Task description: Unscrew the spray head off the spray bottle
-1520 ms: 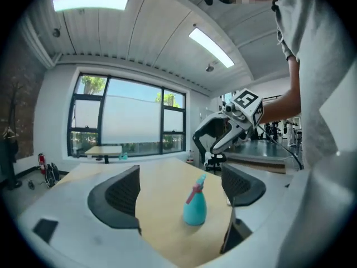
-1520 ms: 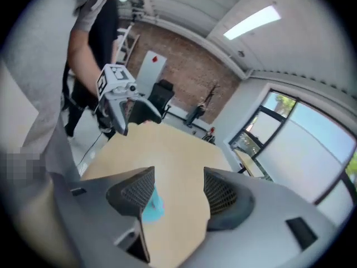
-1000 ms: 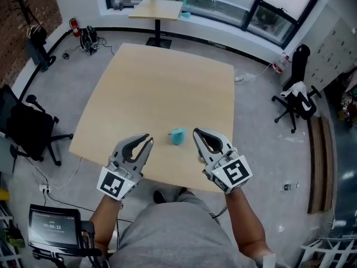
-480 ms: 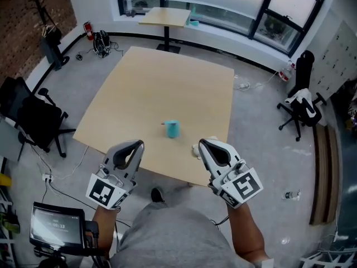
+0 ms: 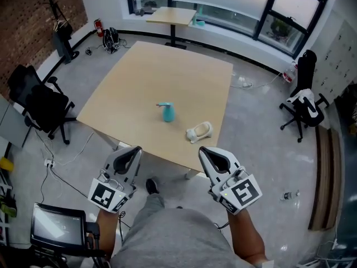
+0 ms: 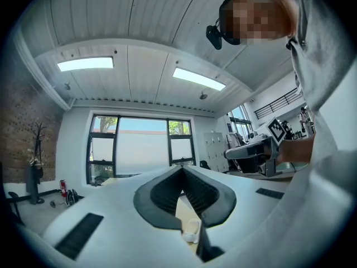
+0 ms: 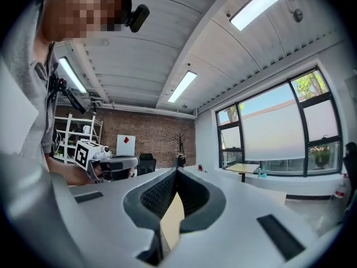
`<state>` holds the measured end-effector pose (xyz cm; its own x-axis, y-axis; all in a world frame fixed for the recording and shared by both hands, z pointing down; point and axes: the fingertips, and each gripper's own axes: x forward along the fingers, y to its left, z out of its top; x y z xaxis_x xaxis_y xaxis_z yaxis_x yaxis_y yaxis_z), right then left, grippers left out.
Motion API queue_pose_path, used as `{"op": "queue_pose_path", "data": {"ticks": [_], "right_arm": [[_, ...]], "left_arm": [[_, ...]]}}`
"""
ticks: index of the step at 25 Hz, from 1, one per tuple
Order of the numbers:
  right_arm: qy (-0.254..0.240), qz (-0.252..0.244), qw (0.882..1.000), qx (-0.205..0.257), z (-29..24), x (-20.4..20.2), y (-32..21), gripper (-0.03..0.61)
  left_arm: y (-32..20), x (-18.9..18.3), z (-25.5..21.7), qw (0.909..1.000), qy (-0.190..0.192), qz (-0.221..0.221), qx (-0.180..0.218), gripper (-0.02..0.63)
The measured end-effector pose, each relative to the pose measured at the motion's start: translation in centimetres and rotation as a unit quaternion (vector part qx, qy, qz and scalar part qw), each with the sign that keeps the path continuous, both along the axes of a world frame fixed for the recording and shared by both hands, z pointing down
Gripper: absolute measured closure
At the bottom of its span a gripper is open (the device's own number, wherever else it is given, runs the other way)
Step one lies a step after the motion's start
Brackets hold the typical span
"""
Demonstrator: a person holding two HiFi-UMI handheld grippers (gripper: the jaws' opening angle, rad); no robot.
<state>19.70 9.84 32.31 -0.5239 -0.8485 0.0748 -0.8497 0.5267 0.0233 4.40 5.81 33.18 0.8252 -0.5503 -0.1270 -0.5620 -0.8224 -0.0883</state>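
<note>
Left gripper (image 6: 181, 170) hides most of the pale object (image 6: 191, 230).

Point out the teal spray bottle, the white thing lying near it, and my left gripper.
teal spray bottle (image 5: 167, 114), head view, on its body.
white object (image 5: 199, 131), head view, on its middle.
left gripper (image 5: 136, 149), head view, at its shut fingertips.

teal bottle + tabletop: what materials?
Teal bottle: probably plastic, going by the uniform opaque colour and soft sheen, though it is too small to be sure. Tabletop: looks like light wood-tone laminate, matte, with even colour and no grain visible.
</note>
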Motion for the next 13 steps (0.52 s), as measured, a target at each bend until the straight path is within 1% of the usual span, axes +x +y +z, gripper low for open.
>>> {"op": "queue_pose_path", "data": {"ticks": [3, 7, 13], "right_arm": [[0.000, -0.008, 1.000, 0.001, -0.3, 0.6, 2.4, 0.574], [-0.003, -0.010, 1.000, 0.000, 0.5, 0.0, 2.7, 0.574], [-0.006, -0.011, 1.000, -0.002, 0.7, 0.6, 3.6, 0.574]], "left_arm": [[2.8, 0.2, -0.4, 0.9999, -0.001, -0.012, 0.002, 0.609], [3.2, -0.6, 0.3, 0.9998, -0.002, -0.019, 0.004, 0.609], [4.6, 0.0, 0.3, 0.9998, -0.006, -0.018, 0.004, 0.609]]}}
